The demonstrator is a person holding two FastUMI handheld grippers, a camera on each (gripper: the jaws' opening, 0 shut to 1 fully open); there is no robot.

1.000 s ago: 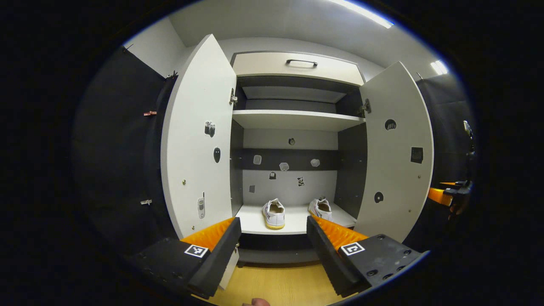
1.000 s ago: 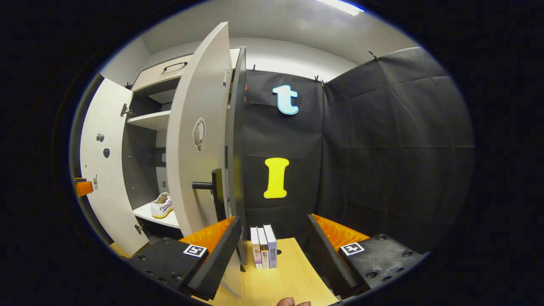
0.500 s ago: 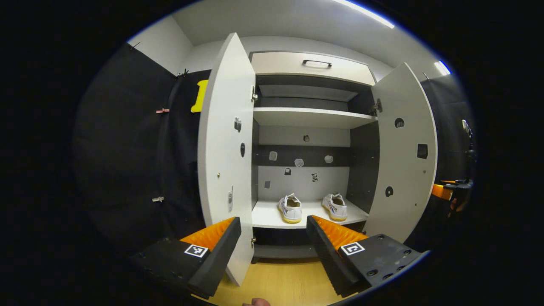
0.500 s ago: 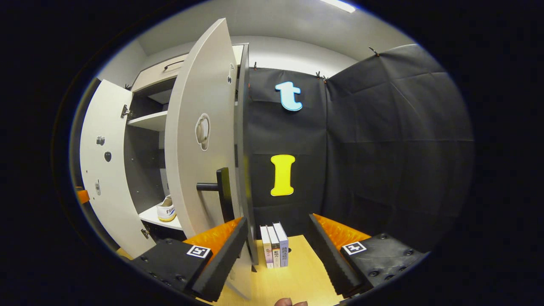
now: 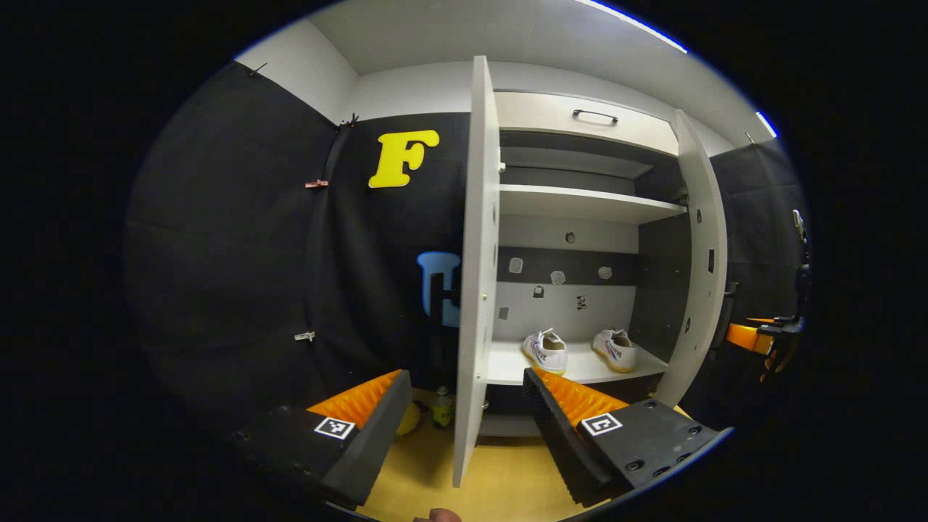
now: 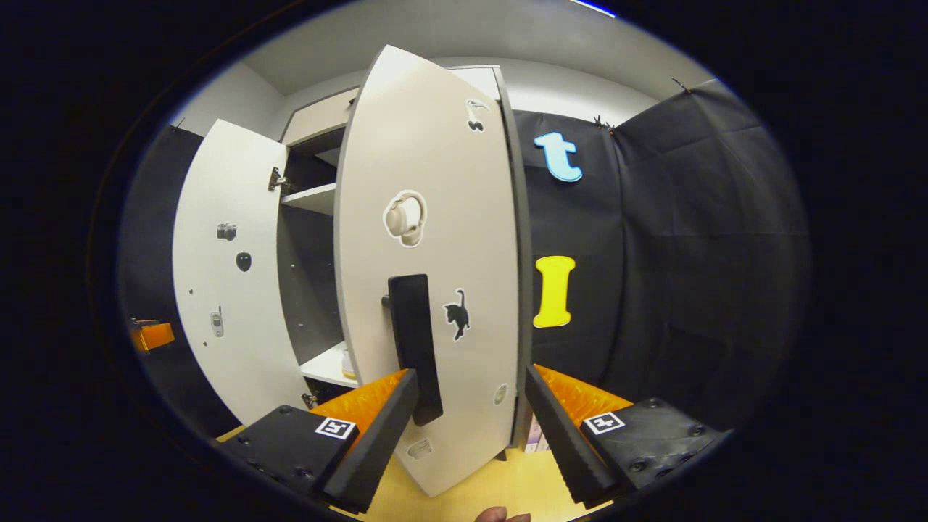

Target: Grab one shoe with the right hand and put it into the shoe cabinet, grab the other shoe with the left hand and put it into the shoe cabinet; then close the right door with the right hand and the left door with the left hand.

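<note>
Two white shoes (image 5: 545, 351) (image 5: 615, 349) stand side by side on the cabinet's bottom shelf (image 5: 507, 368). The left door (image 5: 475, 275) faces me edge-on, in line with the gap of my open left gripper (image 5: 464, 420). The right door (image 5: 699, 254) stands partly swung in. In the right gripper view its outer face (image 6: 449, 217) is close ahead, and its black handle (image 6: 415, 341) hangs just above my open right gripper (image 6: 467, 428). Neither gripper holds anything. The left door's inner face (image 6: 225, 275) and the left gripper (image 6: 148, 335) lie farther left.
A small bottle (image 5: 442, 409) and a yellow object (image 5: 409, 419) sit on the wooden floor (image 5: 500, 478) behind the left door. Above the upper shelf (image 5: 580, 204) is a drawer with a dark handle (image 5: 594, 114). Black cloth walls close in both sides.
The left gripper view has swung left, so the left door went from showing its inner face to edge-on. The right door has swung inward, and its outer face and handle now front the right gripper.
</note>
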